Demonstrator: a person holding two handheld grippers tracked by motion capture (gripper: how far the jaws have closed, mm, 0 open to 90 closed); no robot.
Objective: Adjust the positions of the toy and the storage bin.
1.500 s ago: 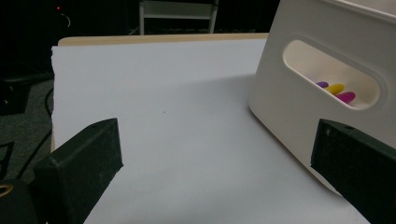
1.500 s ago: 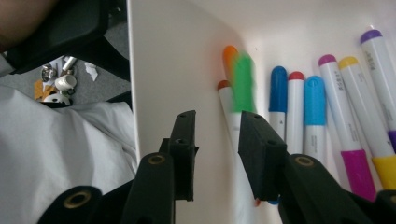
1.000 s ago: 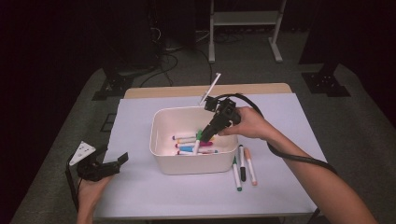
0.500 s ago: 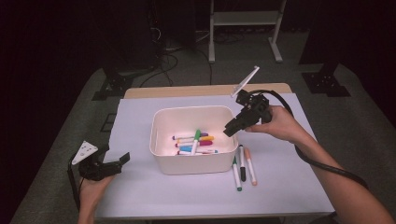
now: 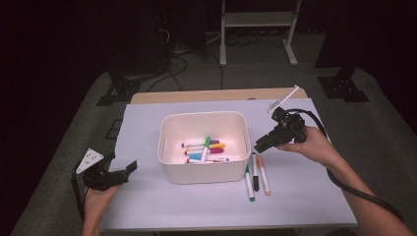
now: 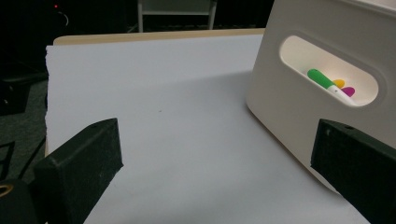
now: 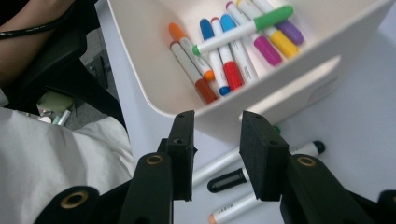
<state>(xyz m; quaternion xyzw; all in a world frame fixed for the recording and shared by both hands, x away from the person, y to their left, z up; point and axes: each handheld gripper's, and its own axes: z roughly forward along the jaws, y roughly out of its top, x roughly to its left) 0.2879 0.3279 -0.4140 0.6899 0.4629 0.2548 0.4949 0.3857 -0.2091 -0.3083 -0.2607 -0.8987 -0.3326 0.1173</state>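
- A white bin (image 5: 204,147) sits mid-table on a pale sheet (image 5: 147,206) that covers a wooden table (image 5: 216,95).
- Inside the bin lie several markers (image 5: 204,150), their caps green, purple, orange, yellow, blue and red; a green-capped one (image 7: 243,29) lies crosswise on top of the others.
- Three more markers lie on the sheet just right of the bin, side by side: a green-capped one (image 5: 248,183), a black-capped one (image 5: 255,172) and an orange-capped one (image 5: 263,175).
- The right gripper (image 5: 261,143) is held in the right hand (image 5: 310,145) above the sheet, at the bin's right wall, pointing down and left toward it.
- In the right gripper view its jaws stand a little apart with nothing between them; the bin's rim and the three loose markers lie beyond them.
- The left gripper (image 5: 123,172) is held in the left hand (image 5: 98,196) near the sheet's front left corner, well apart from the bin, pointing right.
- In the left gripper view its jaws are spread wide and empty, low over the bare sheet; the bin's handle slot (image 6: 329,77) shows green, yellow and purple marker ends through it.
- A black cable (image 5: 359,194) trails from the right gripper along the forearm.
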